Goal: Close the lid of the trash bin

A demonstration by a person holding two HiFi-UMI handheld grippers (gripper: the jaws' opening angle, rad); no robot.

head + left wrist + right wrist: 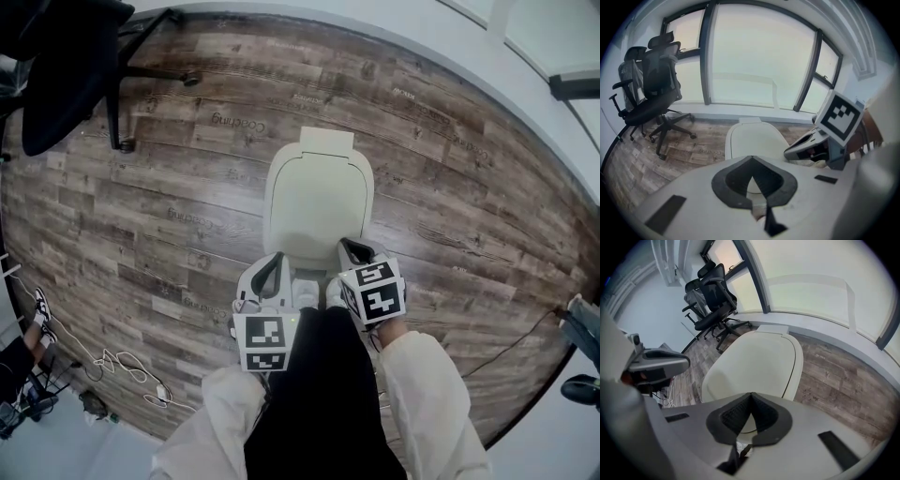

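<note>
The lid (317,202) of the trash bin (326,141) is seen lying flat and level over the bin's body, with its hinge tab on the bin's far side, and no gap can be made out under its rim in either gripper view. The closing step is therefore judged to be finished or very nearly so. The bin stands on the wooden floor (450,216), with an office chair (66,66) well apart from it, beyond its far left. The left tongs (272,272) are held just at the bin's near edge, towards its left corner, and the right tongs (354,253) at the same edge, towards its right corner. Whether either pair touches the lid cannot be told. In each gripper view the jaws are seen drawn together with their tips meeting, and nothing is gripped between them; only the pale lid shows beyond them. If the lid is not fully seated, a light downward press on its near edge with the closed tips would be called for. Otherwise both tongs need only be lifted straight away from the bin, so that the lid is not caught and raised again.
</note>
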